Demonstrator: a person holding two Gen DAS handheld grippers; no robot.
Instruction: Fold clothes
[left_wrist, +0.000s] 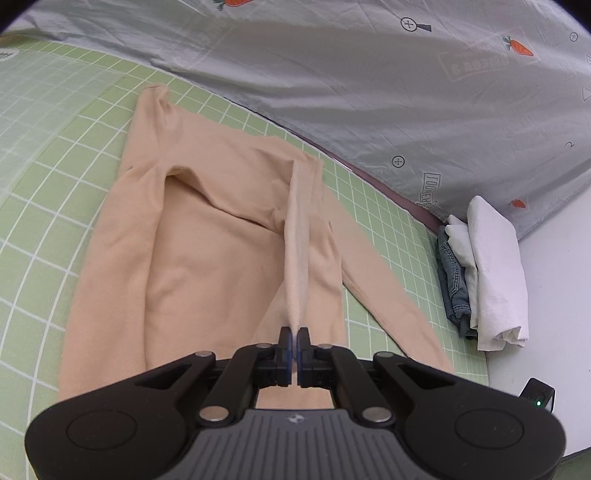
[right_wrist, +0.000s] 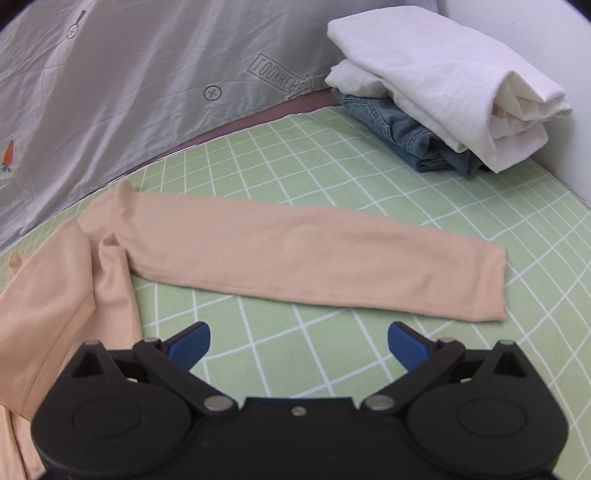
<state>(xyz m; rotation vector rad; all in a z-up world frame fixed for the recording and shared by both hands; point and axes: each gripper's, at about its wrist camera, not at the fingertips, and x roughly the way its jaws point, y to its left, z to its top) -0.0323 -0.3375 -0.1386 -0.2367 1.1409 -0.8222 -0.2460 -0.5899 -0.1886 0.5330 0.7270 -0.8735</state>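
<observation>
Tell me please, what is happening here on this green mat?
A person is folding a peach long-sleeved shirt on the green gridded mat. The left gripper is shut on a pinched ridge of the shirt's fabric, lifted above the rest. The right gripper is open and hovers near one sleeve, which lies flat and stretched out. A folded white garment sits on folded blue jeans at the mat's edge.

left wrist view low over beige top; right wrist view nearer its sleeve; both share folded stack
</observation>
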